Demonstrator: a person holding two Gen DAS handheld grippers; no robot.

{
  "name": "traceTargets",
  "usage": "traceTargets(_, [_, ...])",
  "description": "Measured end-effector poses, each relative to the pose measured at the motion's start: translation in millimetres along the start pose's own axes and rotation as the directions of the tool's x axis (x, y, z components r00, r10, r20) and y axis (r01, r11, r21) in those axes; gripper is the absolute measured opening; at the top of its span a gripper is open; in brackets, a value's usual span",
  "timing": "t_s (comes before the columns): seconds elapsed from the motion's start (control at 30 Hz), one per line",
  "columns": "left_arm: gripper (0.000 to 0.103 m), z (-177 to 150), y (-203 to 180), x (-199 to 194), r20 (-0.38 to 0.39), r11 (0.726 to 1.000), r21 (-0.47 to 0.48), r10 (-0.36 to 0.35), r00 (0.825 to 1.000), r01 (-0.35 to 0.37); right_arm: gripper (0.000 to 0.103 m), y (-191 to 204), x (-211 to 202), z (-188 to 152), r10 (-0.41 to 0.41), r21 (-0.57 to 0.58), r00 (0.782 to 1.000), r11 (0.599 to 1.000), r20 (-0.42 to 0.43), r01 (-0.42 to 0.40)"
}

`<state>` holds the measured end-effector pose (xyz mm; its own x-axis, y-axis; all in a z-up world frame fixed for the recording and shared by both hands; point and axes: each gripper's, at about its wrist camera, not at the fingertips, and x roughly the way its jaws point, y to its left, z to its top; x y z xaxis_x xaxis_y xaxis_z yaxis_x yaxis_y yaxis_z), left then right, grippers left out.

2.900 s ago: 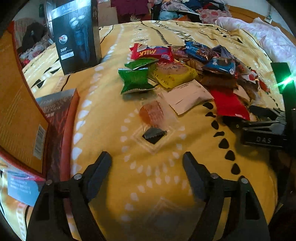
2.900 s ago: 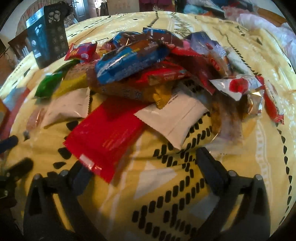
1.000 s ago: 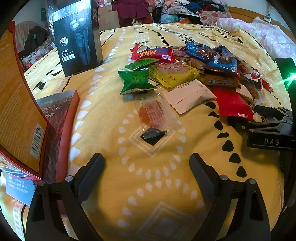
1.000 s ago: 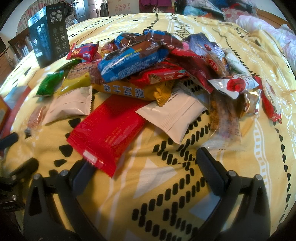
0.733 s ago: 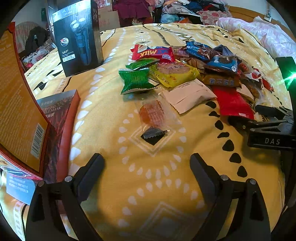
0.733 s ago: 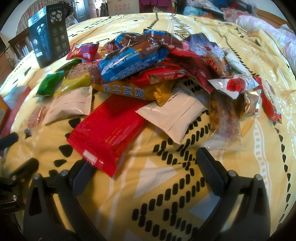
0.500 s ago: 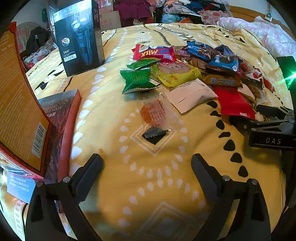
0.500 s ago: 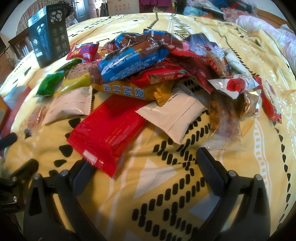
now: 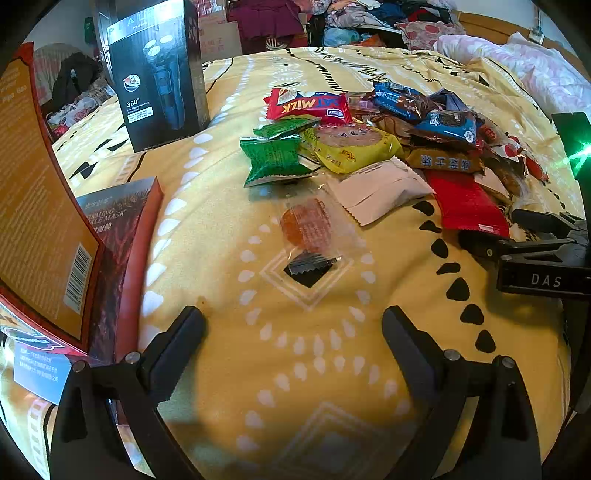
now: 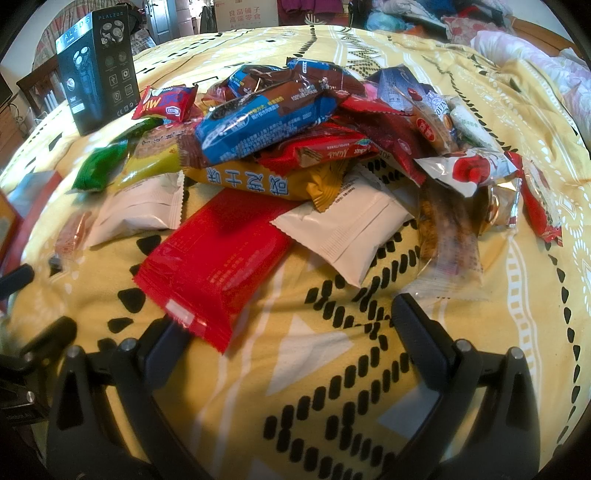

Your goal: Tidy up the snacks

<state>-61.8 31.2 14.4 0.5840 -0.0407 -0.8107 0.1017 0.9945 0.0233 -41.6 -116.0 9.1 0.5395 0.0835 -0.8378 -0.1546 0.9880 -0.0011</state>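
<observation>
The snack pile [image 10: 295, 147] lies on the bedspread [image 9: 332, 369], with the shaver box [image 9: 159, 70] standing behind it to the left and 1 clear-wrapped snack [image 9: 306, 225] before it, apart.

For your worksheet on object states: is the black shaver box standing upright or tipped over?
Upright: the shaver box stands on its base on the yellow bedspread.

A lived-in home bedroom: a yellow patterned bedspread [image 9: 229, 92] is covering the bed, clothes [image 9: 369, 14] are piling up far behind, pink bedding [image 9: 546, 77] far right.
</observation>
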Motion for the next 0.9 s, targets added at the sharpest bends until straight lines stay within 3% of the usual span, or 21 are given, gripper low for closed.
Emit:
traceTargets(0.53, [0.097, -13.6, 6.8, -25.2, 0.043, 0.994, -0.039, -0.096, 0.994, 0.097, 0.103, 0.0, 0.0, -0.1, 0.0, 0.001, 1.0, 1.0, 0.0, 0.0])
traceTargets(0.73, [0.094, 16.3, 22.3, -10.7, 0.041, 0.968, -0.171, -0.179, 0.983, 0.183, 0.103, 0.0, 0.0, -0.1, 0.0, 0.001, 1.0, 1.0, 0.001, 0.0])
traceTargets(0.9, [0.093, 43.2, 20.2, 16.3, 0.035, 0.967, -0.188, -0.171, 0.985, 0.174, 0.103, -0.1, -0.2, -0.7, -0.004, -0.002, 1.0, 1.0, -0.001, 0.004])
